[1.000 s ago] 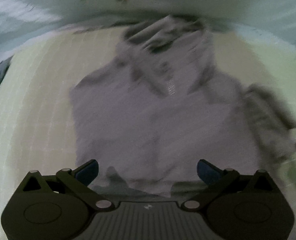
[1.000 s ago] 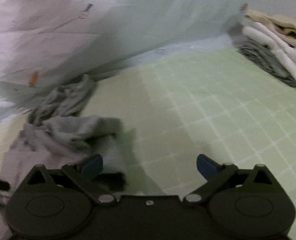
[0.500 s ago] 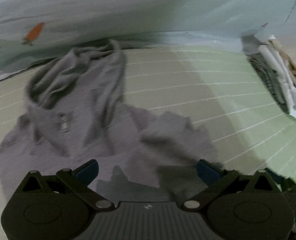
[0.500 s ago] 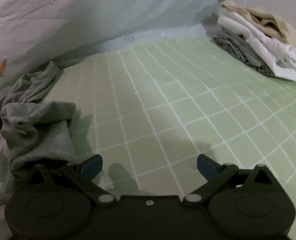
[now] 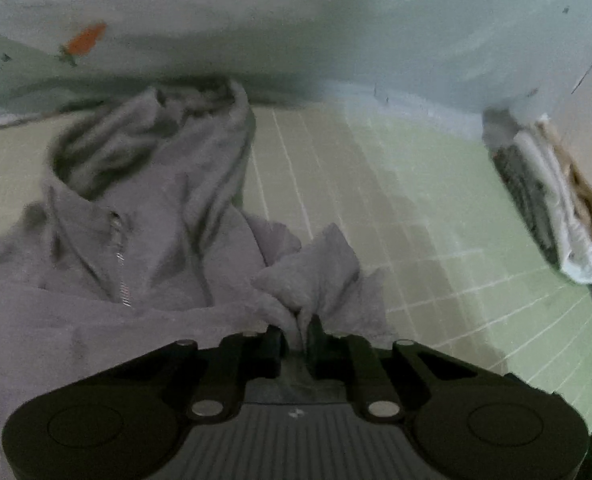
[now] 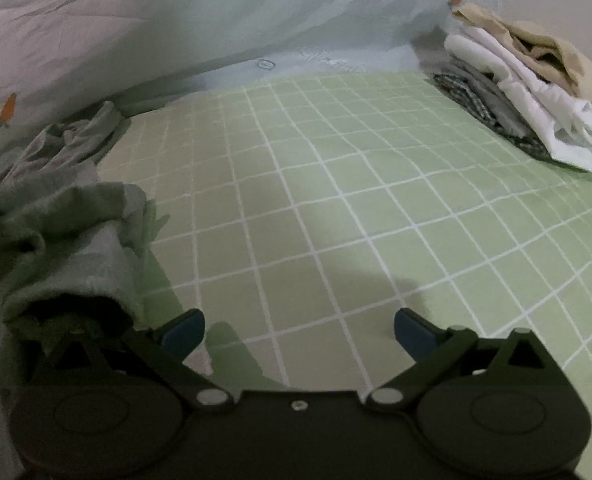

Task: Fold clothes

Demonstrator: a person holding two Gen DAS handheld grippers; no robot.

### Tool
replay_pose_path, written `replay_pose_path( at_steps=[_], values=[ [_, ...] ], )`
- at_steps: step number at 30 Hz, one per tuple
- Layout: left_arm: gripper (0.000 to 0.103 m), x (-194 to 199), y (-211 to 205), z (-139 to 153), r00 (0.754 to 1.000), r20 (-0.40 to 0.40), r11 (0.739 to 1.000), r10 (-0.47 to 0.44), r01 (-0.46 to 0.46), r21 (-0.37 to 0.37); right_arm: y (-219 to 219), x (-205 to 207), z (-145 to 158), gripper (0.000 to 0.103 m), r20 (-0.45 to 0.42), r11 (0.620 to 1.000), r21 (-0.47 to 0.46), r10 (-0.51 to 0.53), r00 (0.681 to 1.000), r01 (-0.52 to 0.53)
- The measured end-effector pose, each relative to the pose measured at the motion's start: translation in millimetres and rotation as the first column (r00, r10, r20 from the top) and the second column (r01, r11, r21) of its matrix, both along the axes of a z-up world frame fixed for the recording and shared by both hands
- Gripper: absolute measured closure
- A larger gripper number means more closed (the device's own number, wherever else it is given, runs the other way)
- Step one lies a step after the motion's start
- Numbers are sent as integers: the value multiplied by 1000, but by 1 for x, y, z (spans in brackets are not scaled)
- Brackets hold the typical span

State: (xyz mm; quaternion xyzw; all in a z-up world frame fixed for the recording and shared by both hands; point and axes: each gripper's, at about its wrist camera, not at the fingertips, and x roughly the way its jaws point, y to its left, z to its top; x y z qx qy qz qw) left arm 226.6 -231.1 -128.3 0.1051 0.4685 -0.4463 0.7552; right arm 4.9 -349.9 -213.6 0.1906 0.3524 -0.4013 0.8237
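A grey zip-up hoodie [image 5: 143, 216] lies crumpled on the green checked bedsheet [image 5: 416, 208], hood toward the far side, zipper showing. My left gripper [image 5: 296, 334] is shut on a bunched fold of the hoodie near its right side, the cloth pinched between the fingers. In the right wrist view the same hoodie [image 6: 55, 216] sits at the left, its sleeve end draped just left of my right gripper [image 6: 298, 326]. That gripper stands open over bare sheet with nothing between its blue-tipped fingers.
A stack of folded clothes [image 6: 524, 92], white, beige and grey, rests at the far right of the bed [image 6: 376, 184]. A pale quilt with carrot prints [image 6: 95, 40] rises along the far side. The same stack [image 5: 552, 208] appears at the right of the left wrist view.
My left gripper went from open to shut, pinching a fold of the hoodie, after swinging right across it. The right gripper stayed open and drifted slightly over the sheet.
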Motion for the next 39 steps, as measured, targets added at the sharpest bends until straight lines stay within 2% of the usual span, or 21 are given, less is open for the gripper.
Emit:
replay_pose_path(
  at_steps=[5, 9, 14, 19, 22, 26, 28, 30, 32, 36, 39],
  values=[
    [91, 8, 47, 41, 996, 59, 993, 72, -66, -103, 19, 3, 13, 1, -8, 998, -41, 51, 999, -51],
    [91, 26, 94, 65, 985, 89, 974, 146, -127, -186, 41, 6, 24, 1, -26, 991, -93, 97, 995, -99],
    [91, 58, 143, 74, 969, 59, 941, 241, -219, -260, 68, 9, 30, 1, -60, 982, -130, 131, 990, -137],
    [91, 74, 163, 60, 964, 8, 936, 265, -255, -241, 88, 15, 32, 1, -97, 974, -147, 159, 982, -172],
    [91, 86, 178, 49, 959, -57, 925, 279, -284, -252, 100, 18, 33, 1, -119, 969, -156, 176, 977, -194],
    [88, 93, 189, 30, 951, -77, 930, 300, -310, -199, 114, 23, 34, 1, -148, 960, -167, 200, 968, -224],
    [83, 96, 195, 17, 938, -90, 926, 335, -346, -155, 117, 29, 33, 1, -162, 954, -174, 218, 962, -246],
    [70, 101, 203, 4, 917, -119, 913, 381, -393, -107, 119, 35, 32, 1, -177, 947, -180, 236, 956, -267],
    [61, 104, 212, -4, 898, -141, 900, 417, -430, -75, 122, 41, 31, 1, -191, 940, -185, 253, 948, -288],
    [39, 101, 222, -6, 894, -144, 897, 425, -437, -70, 127, 52, 29, 1, -220, 924, -196, 287, 933, -330],
    [36, 96, 222, -8, 900, -142, 904, 413, -424, -58, 122, 61, 29, 1, -220, 921, -200, 291, 931, -335]
  ],
)
